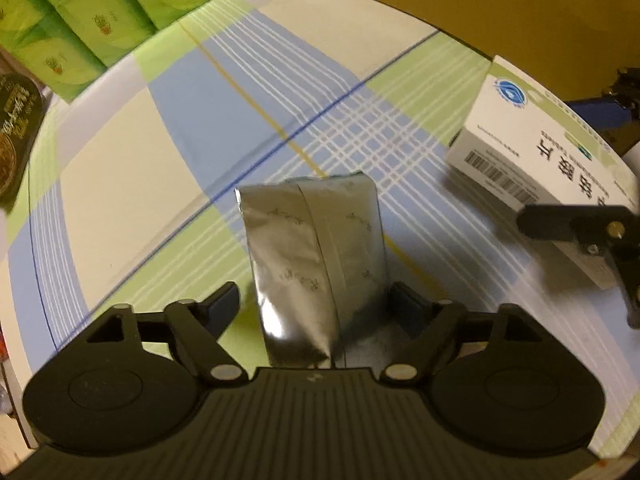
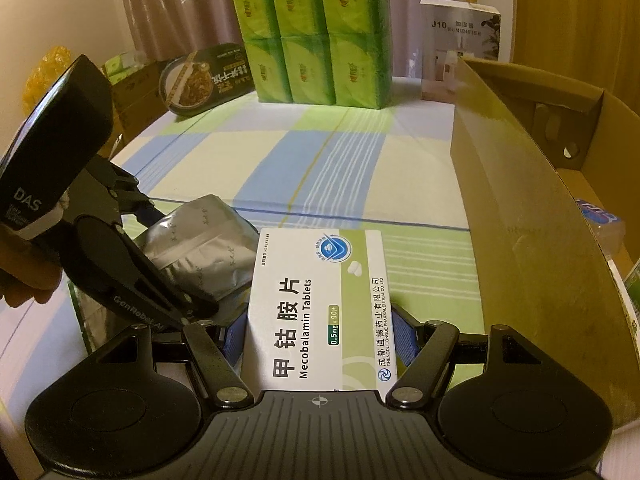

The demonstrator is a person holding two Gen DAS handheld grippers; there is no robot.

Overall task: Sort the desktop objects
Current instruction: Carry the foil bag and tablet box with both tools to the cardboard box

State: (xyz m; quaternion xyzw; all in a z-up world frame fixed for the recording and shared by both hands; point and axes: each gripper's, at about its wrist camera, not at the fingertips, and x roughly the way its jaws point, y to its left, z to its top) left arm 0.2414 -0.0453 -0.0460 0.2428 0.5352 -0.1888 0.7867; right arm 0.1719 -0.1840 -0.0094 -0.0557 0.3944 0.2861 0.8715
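On the checked counter (image 1: pixel 160 128), the left tool (image 1: pixel 316 300) stands open astride a silver foil pouch (image 1: pixel 316 248), its fingers clear of both sides; closing squarely on the pouch's middle seems wise. Rightward, the right tool (image 2: pixel 320 332) grips a white tablet box (image 2: pixel 320 304) beside the cardboard box (image 2: pixel 520 216).

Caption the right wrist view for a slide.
Right gripper fingers clamp a white Mecobalamin tablet box beside a crinkled silver foil pouch, an open brown cardboard box to the right.
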